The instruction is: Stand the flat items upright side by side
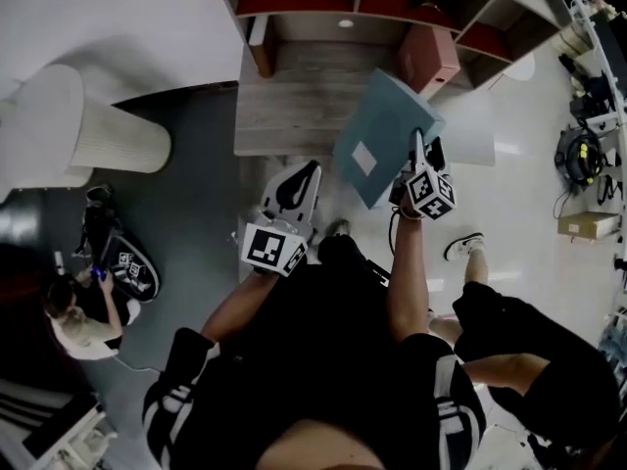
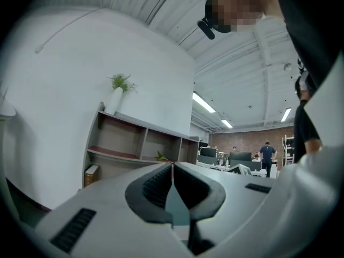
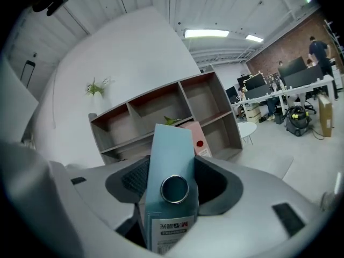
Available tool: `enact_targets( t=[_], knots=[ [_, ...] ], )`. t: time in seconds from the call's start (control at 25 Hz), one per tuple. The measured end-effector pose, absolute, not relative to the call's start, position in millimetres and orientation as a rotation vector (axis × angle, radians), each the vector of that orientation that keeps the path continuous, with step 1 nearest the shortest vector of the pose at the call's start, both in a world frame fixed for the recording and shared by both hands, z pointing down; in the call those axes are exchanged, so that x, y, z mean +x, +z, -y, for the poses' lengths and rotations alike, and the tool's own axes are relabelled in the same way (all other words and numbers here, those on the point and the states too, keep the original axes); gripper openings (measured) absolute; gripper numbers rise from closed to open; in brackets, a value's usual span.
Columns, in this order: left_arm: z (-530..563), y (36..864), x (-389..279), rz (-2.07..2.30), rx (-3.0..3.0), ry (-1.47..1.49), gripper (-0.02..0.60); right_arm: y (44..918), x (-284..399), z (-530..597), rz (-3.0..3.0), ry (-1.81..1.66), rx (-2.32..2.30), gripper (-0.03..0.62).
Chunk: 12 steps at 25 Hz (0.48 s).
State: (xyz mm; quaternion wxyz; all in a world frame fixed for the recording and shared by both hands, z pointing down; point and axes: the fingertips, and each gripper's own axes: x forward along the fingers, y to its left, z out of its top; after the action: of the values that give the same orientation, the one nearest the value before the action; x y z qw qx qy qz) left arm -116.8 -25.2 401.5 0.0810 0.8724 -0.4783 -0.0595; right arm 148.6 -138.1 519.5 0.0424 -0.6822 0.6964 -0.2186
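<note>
open office, desks (image 3: 301, 87), monitors (image 3: 253, 81), brick wall (image 2: 244, 138)

An open shelf unit (image 3: 161, 117) stands against a curved white wall (image 3: 123, 42), a potted plant (image 3: 95, 88) on top. Strip lights (image 3: 207, 33) glow above it, desks (image 3: 301, 83) beyond its right end.

Grey wood-grain shelf unit (image 1: 294, 96), pink folder (image 1: 428, 57), pale blue folder (image 1: 382, 130).

The shelf (image 3: 161, 112) stands beyond the right fingers (image 3: 135, 179) with its open compartments facing them, and a pink file box (image 3: 200, 140) stands in a lower compartment just past their tips. Ahead and left of the left fingers (image 2: 155, 187), a brown box (image 2: 91, 175) sits in the bottom-left compartment and a white vase (image 2: 114, 100) stands on top.
</note>
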Motion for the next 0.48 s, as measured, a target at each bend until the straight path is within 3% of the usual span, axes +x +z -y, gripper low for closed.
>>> enact_targets(
  t=[0.48],
  knots=[
    [50,394,-44,1.475,2.613,-0.162,0.031,481,189,166,-2.277,-0.476,-2.058,0.267]
  ],
)
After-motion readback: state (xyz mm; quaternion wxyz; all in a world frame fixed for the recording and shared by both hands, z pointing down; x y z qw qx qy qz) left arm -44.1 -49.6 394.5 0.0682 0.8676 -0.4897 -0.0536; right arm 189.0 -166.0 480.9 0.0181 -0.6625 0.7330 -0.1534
